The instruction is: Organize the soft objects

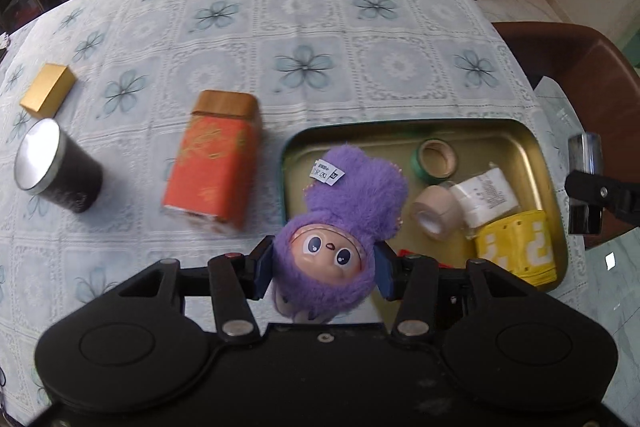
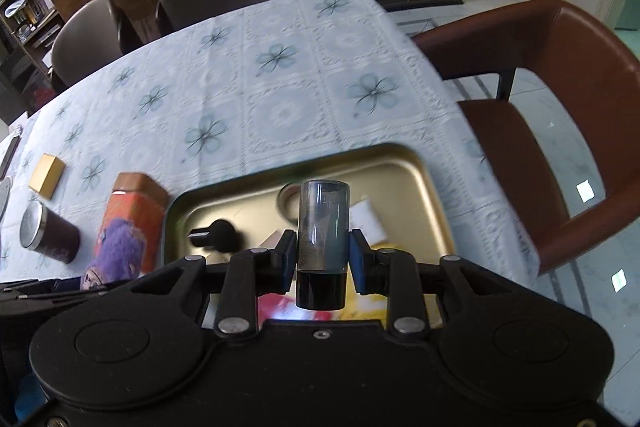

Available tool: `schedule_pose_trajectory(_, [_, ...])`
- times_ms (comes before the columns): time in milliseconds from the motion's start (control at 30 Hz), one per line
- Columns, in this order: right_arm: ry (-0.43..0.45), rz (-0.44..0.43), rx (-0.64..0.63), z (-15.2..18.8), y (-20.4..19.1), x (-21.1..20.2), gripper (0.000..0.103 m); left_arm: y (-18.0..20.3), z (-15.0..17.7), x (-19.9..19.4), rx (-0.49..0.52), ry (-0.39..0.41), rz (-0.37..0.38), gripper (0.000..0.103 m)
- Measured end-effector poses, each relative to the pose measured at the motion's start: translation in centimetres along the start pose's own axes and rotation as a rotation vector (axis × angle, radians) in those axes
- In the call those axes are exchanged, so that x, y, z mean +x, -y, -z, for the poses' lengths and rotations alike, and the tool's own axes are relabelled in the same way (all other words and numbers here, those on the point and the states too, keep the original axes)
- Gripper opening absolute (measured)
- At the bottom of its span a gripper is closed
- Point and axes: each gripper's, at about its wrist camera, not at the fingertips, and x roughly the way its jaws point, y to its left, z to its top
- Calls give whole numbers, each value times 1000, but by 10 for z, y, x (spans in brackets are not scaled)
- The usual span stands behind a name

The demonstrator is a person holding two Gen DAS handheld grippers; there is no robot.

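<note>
Doll (image 1: pixel 340 227), purple, clamped by its head in left claw (image 1: pixel 323 269), held over near left corner of gold tray (image 1: pixel 554 183). Bottle (image 2: pixel 322 241), clear with dark base, clamped upright in right claw (image 2: pixel 322 261) above same tray. Orange tin (image 1: pixel 214 159) left of left claw; yellow cube (image 1: pixel 516 247) to its right, in tray.

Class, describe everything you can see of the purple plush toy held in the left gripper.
The purple plush toy is a small doll with shaggy violet fur, a smooth, plastic-looking face with big dark eyes and a tiny nose, and a white printed tag on its body. The left gripper clamps its head between blue pads, face toward the camera, body pointing away. It hangs above the near left corner of the gold tray, apparently touching nothing else.
</note>
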Motion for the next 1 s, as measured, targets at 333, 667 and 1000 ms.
schedule_pose_trajectory(333, [18, -8, -34, -21, 14, 19, 42, 33, -2, 12, 1, -7, -76, 77])
schedule_pose_trajectory(667, [-64, -25, -41, -3, 19, 28, 42, 32, 10, 19, -15, -42, -128, 85])
schedule_pose_trajectory(1000, [-91, -4, -88, 25, 10, 22, 42, 33, 32, 16, -32, -61, -145, 89])
